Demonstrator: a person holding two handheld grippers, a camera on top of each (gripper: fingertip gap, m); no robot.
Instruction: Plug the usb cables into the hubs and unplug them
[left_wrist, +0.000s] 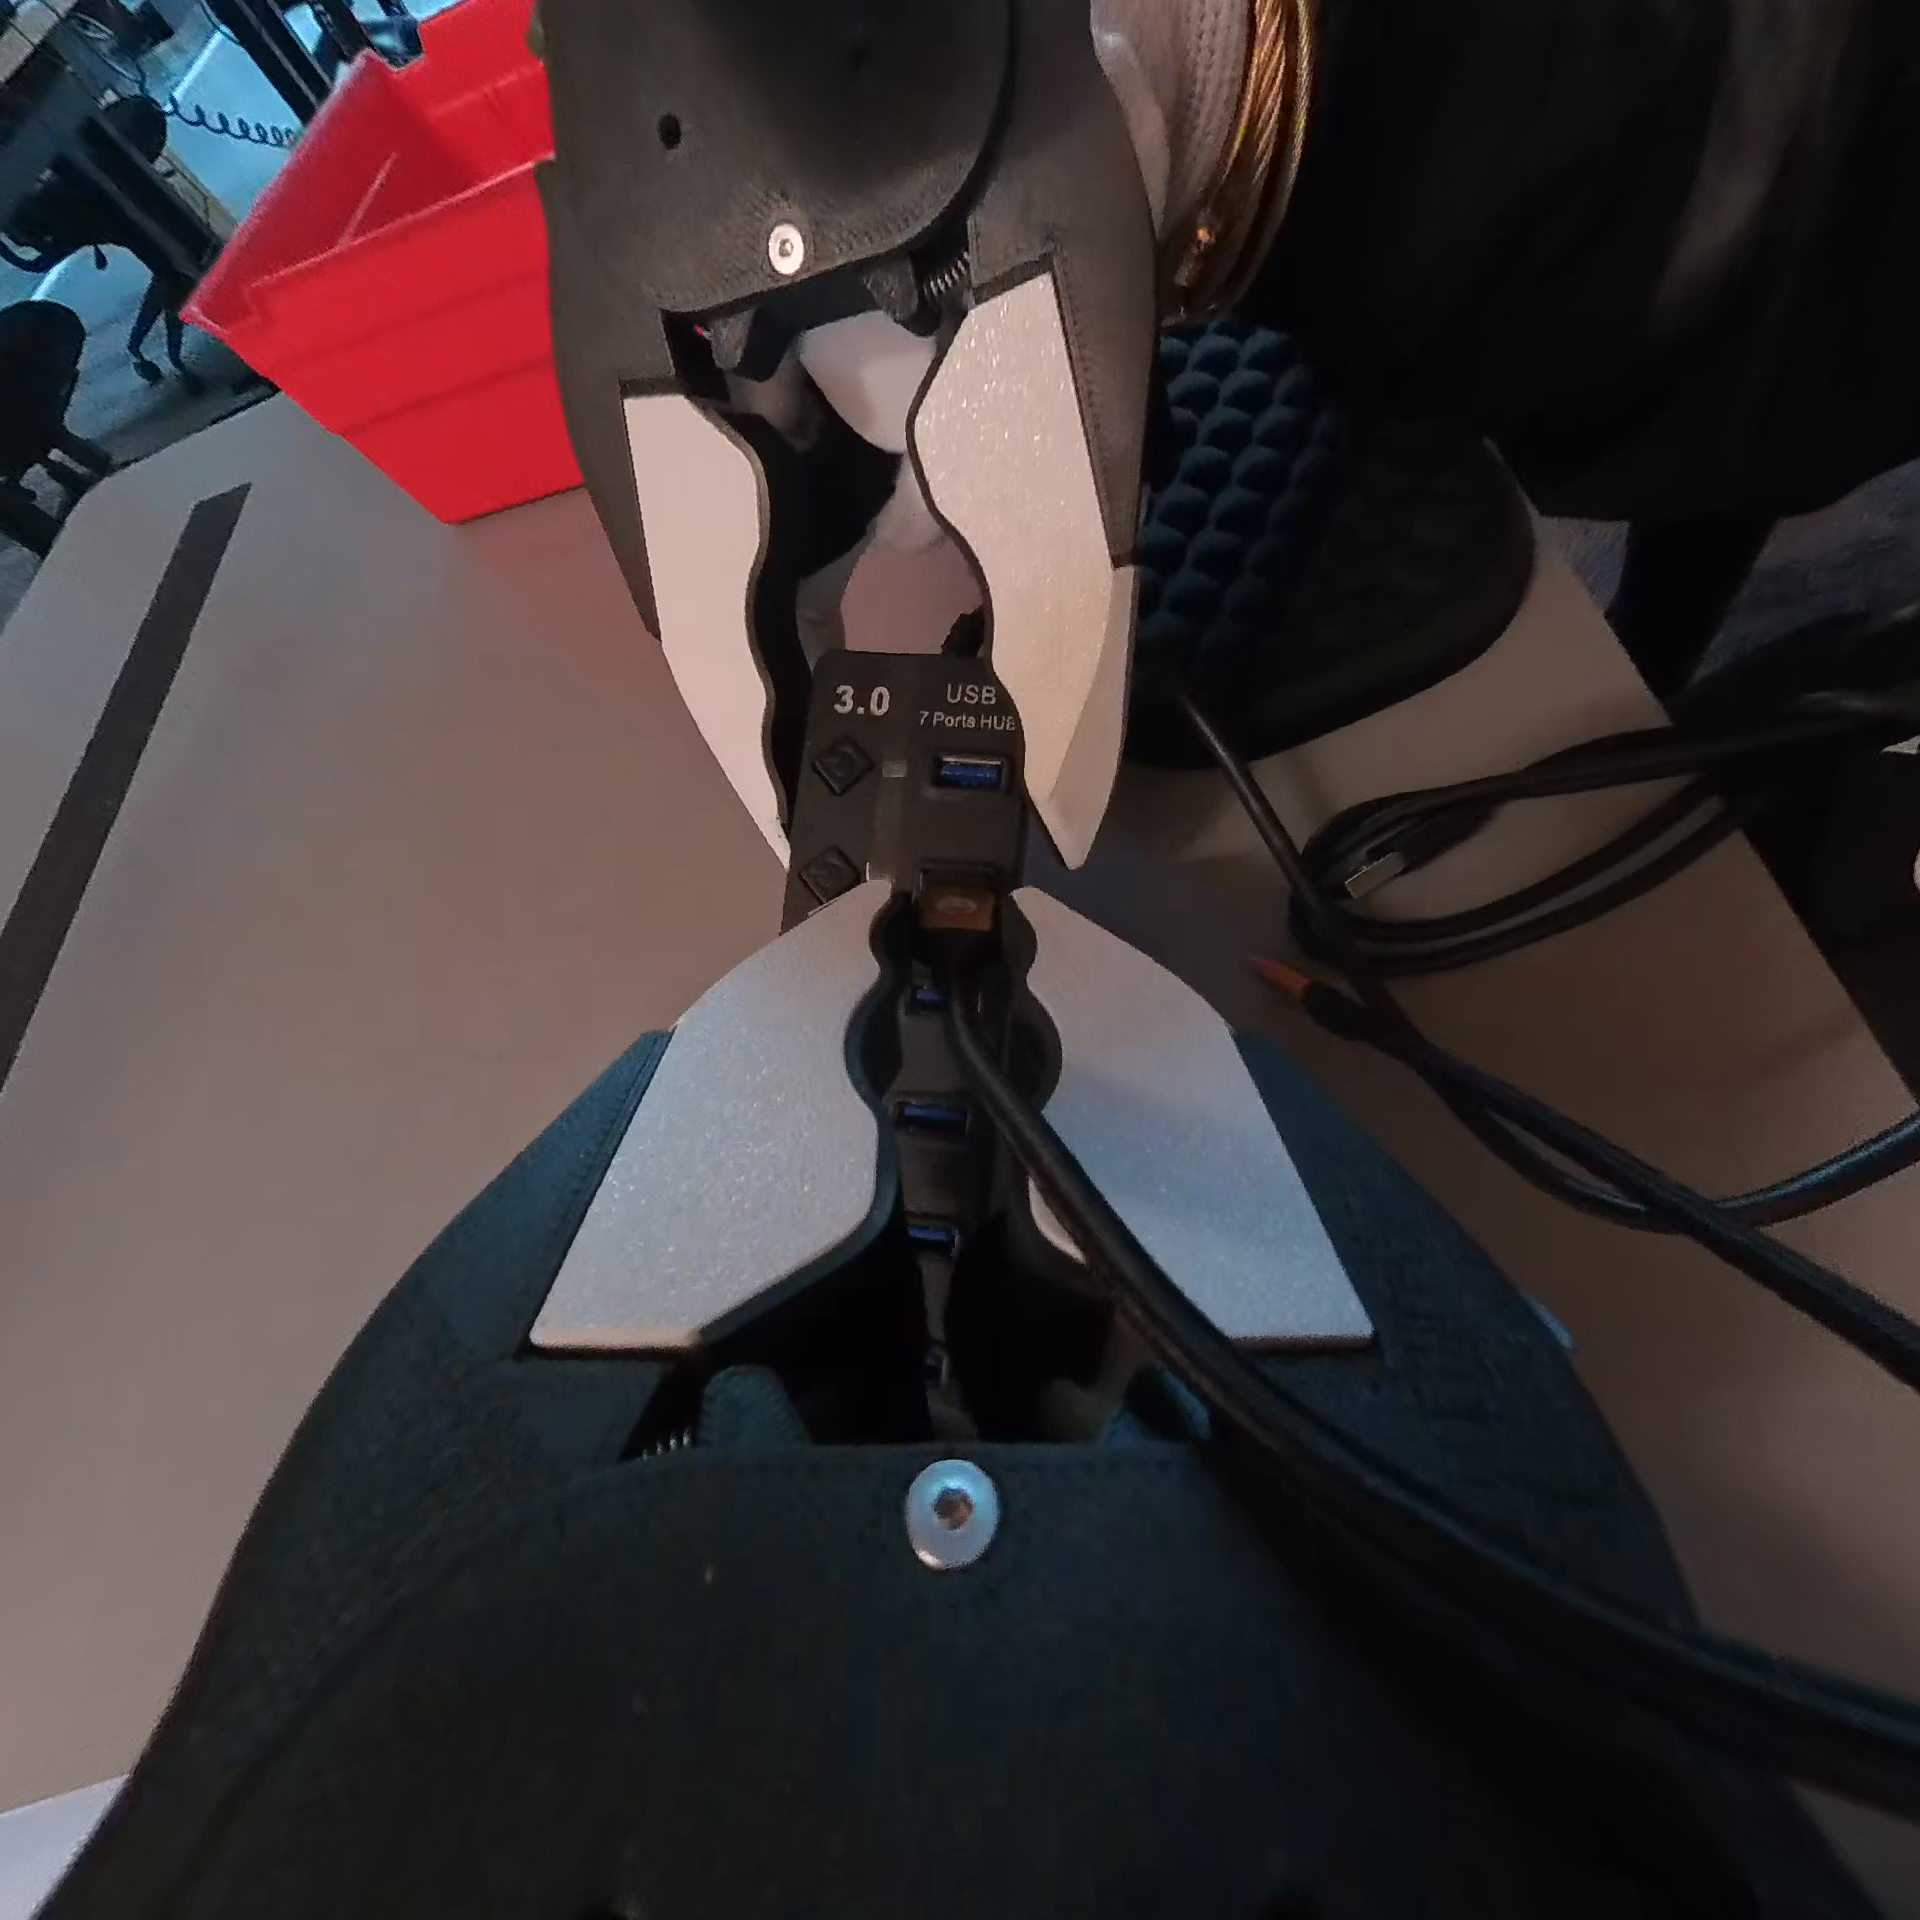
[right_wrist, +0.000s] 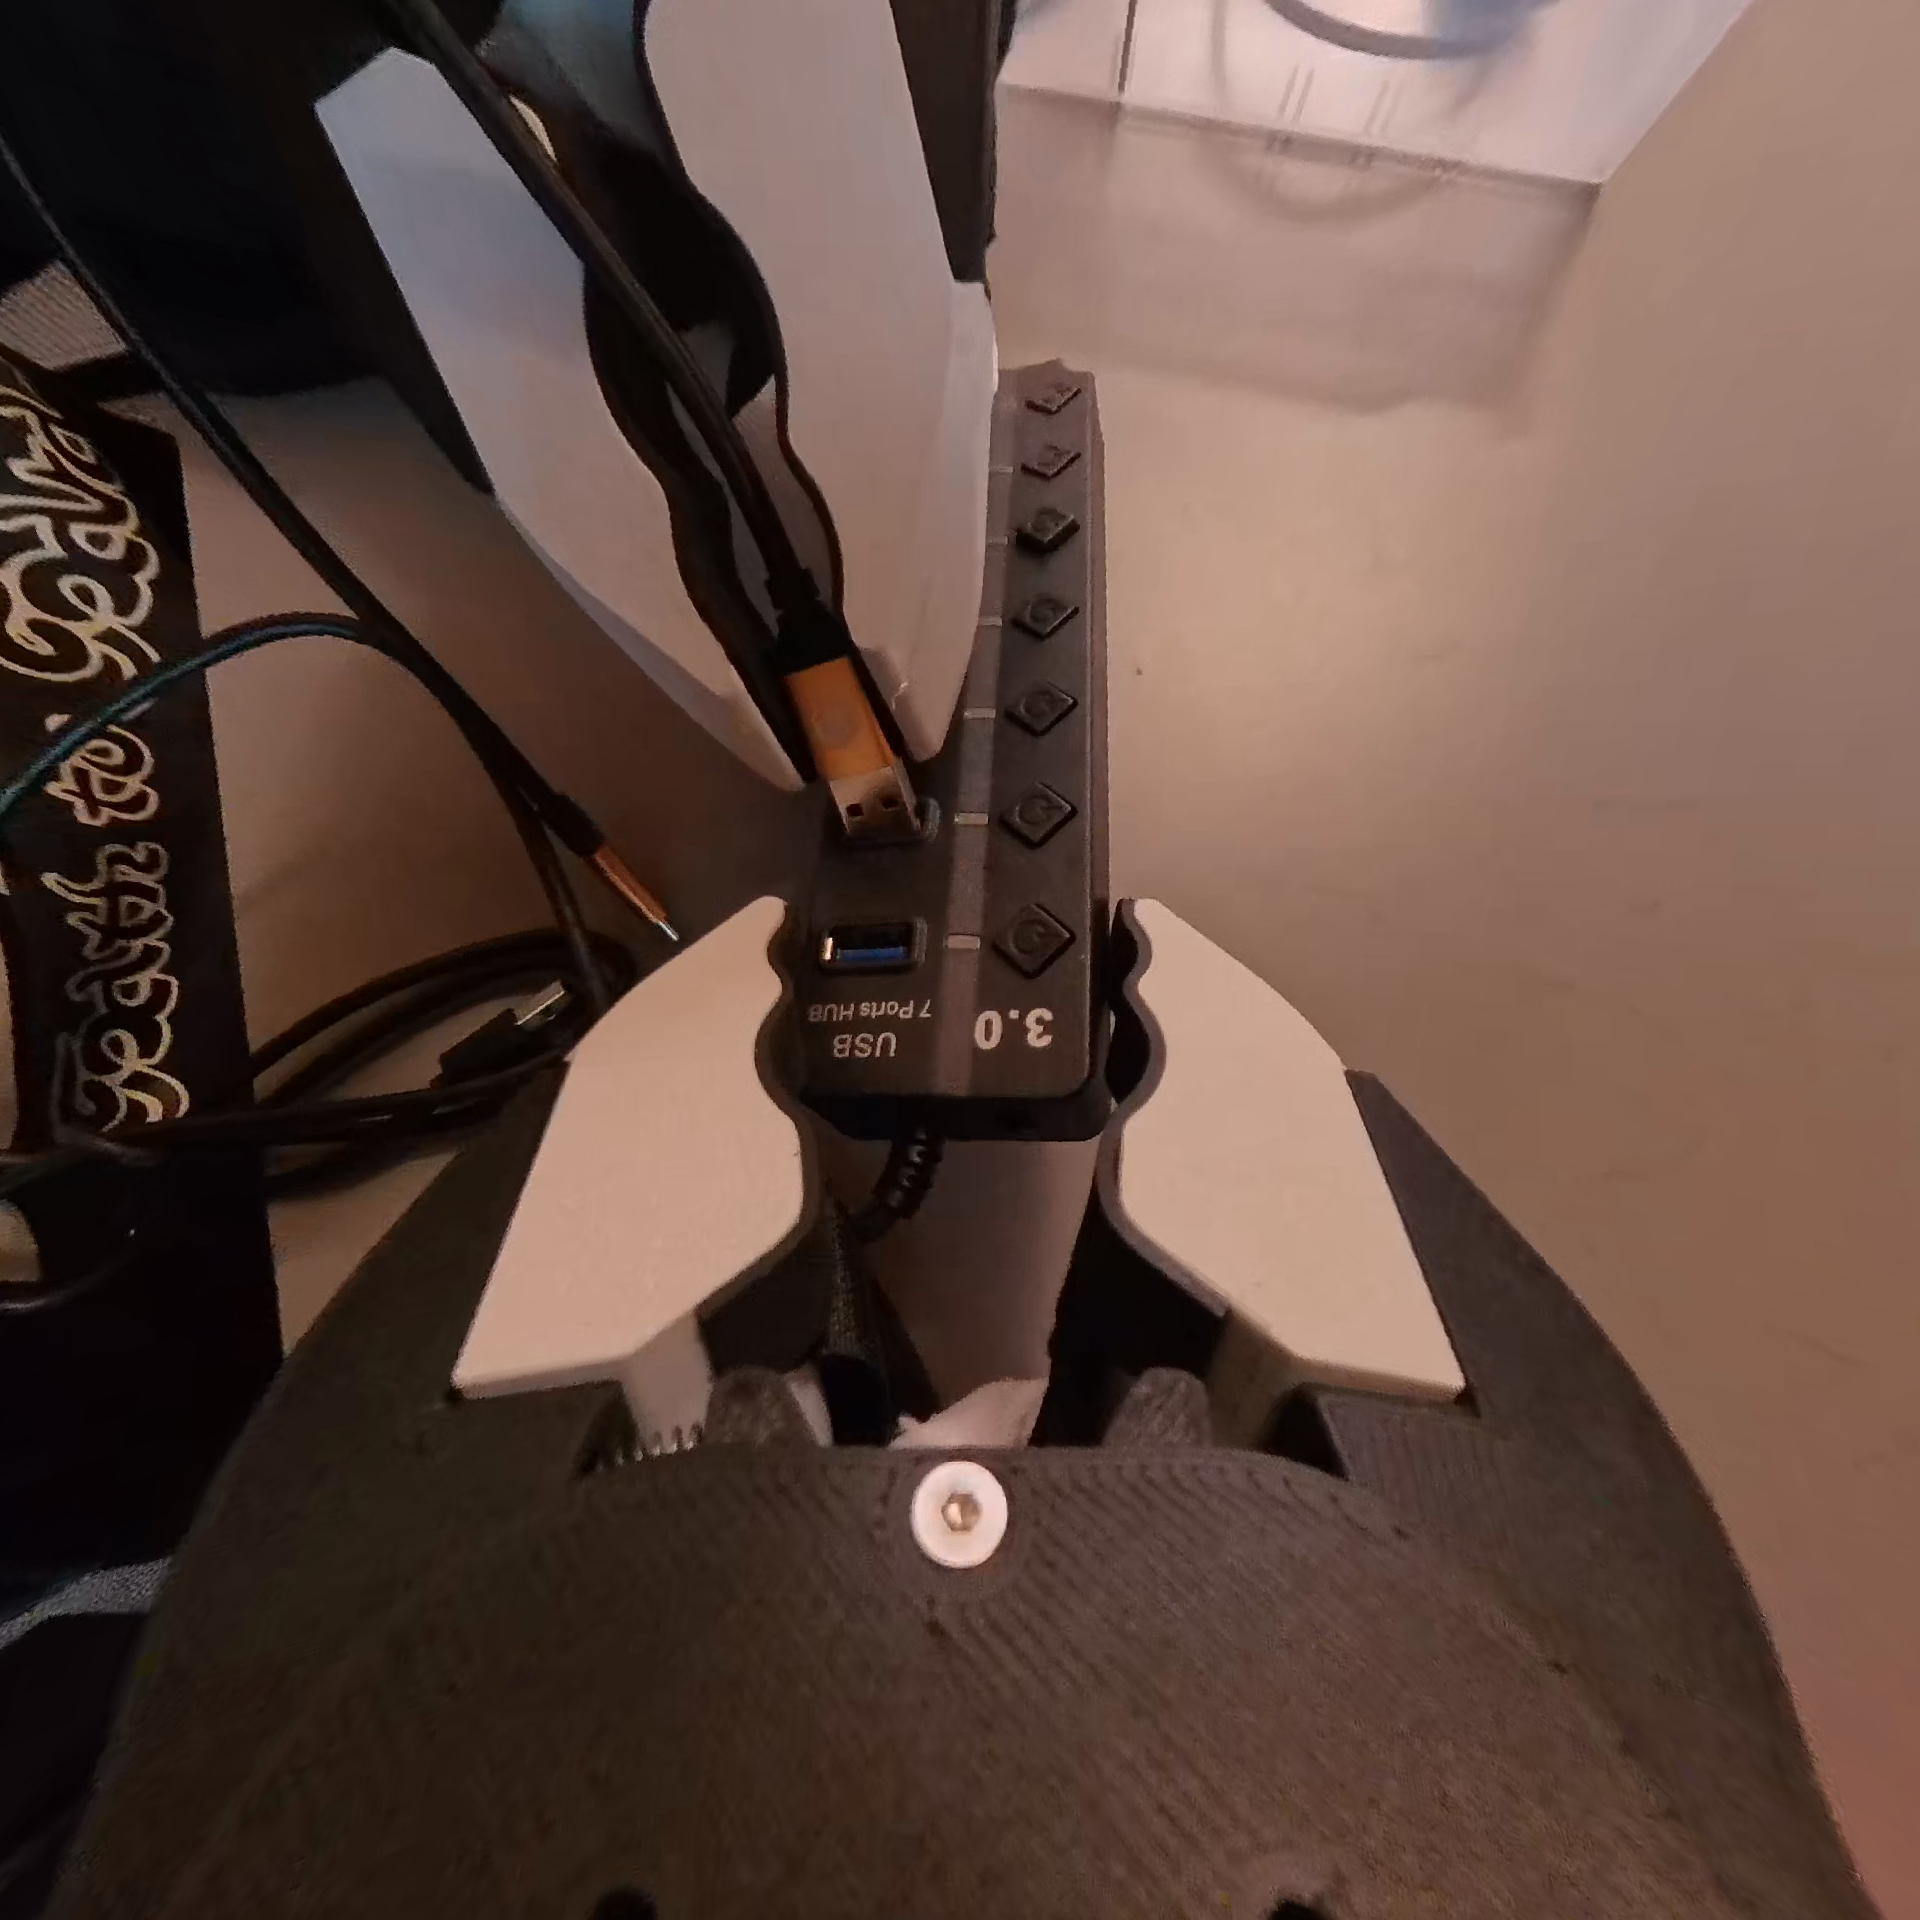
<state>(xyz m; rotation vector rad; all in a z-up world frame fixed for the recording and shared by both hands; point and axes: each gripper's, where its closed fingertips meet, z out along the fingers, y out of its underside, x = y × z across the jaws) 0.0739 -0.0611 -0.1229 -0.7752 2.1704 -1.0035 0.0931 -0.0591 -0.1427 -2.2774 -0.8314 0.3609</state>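
Orange plastic sits pinched between my left gripper (left_wrist: 951, 914) tips: the plug (left_wrist: 958, 906) of a black cable (left_wrist: 1101, 1226). Its metal end is at the hub (left_wrist: 904, 769), at the second port from the labelled end; I cannot tell how deep it sits. My right gripper (right_wrist: 951, 1013) faces the left one and clamps that labelled end of the hub from both sides. Beyond, to the left gripper's right, loose cables (left_wrist: 1455, 883) lie piled on the table (left_wrist: 364, 935). Ahead and to its left stands a red bin (left_wrist: 405, 343).
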